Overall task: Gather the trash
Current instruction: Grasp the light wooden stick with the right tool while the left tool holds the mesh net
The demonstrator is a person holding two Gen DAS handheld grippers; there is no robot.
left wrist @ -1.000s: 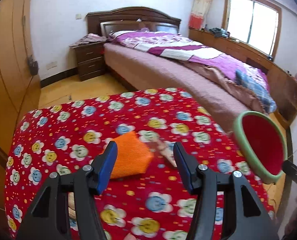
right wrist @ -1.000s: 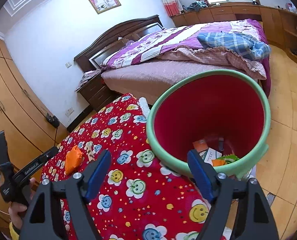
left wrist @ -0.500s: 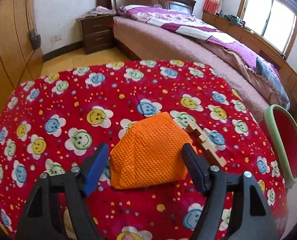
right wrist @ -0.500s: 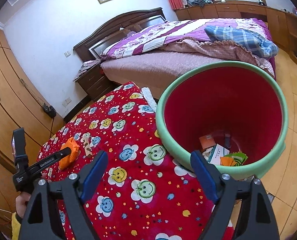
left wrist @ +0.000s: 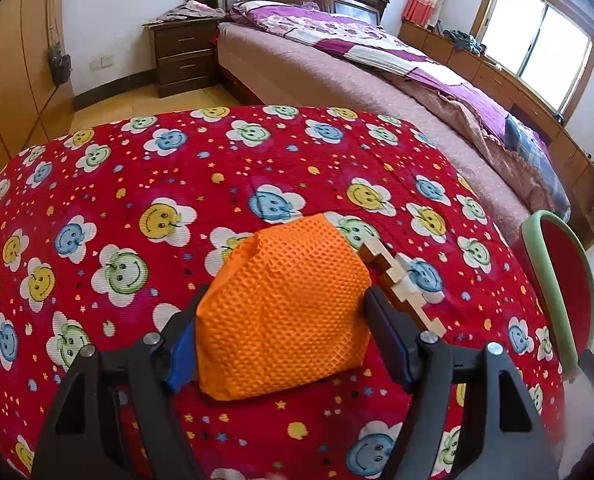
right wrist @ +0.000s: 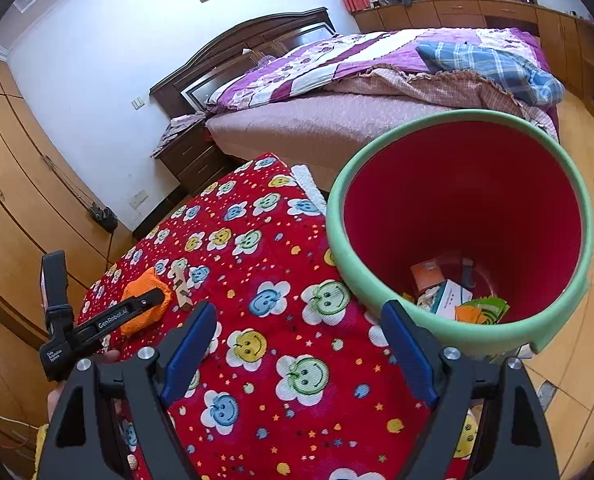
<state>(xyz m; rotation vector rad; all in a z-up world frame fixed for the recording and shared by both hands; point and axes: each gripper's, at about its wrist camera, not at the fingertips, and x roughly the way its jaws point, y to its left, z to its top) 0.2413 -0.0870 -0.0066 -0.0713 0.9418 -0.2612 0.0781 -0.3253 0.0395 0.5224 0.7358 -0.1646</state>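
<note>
since the earlier frame, the left gripper [left wrist: 283, 340] has come down to the red smiley-flower cloth [left wrist: 177, 184], and the orange textured bag [left wrist: 285, 312], which then lay ahead of the blue pads, now sits between them and fills most of the gap. its jaws are closing around the bag; the left pad lies against the bag's edge at nine o'clock, while at three o'clock it is not clear whether the right pad touches it. the bag rests on the cloth at the centre of the left wrist view, and a small wooden strip [left wrist: 401, 284] lies just beside it at two o'clock. in the right wrist view the same bag [right wrist: 147, 300] shows at nine o'clock under the black finger of the left gripper [right wrist: 153, 300]. the right gripper [right wrist: 297, 348] has shifted only slightly; its blue pads stand wide apart with nothing between them, above the cloth [right wrist: 281, 320]. the red bin with a green rim [right wrist: 469, 344] stands at two o'clock from it, at the cloth's edge, and already holds small boxes and wrappers [right wrist: 453, 292] at the bottom. in the left wrist view the bin [left wrist: 553, 292] shows at three o'clock.
</note>
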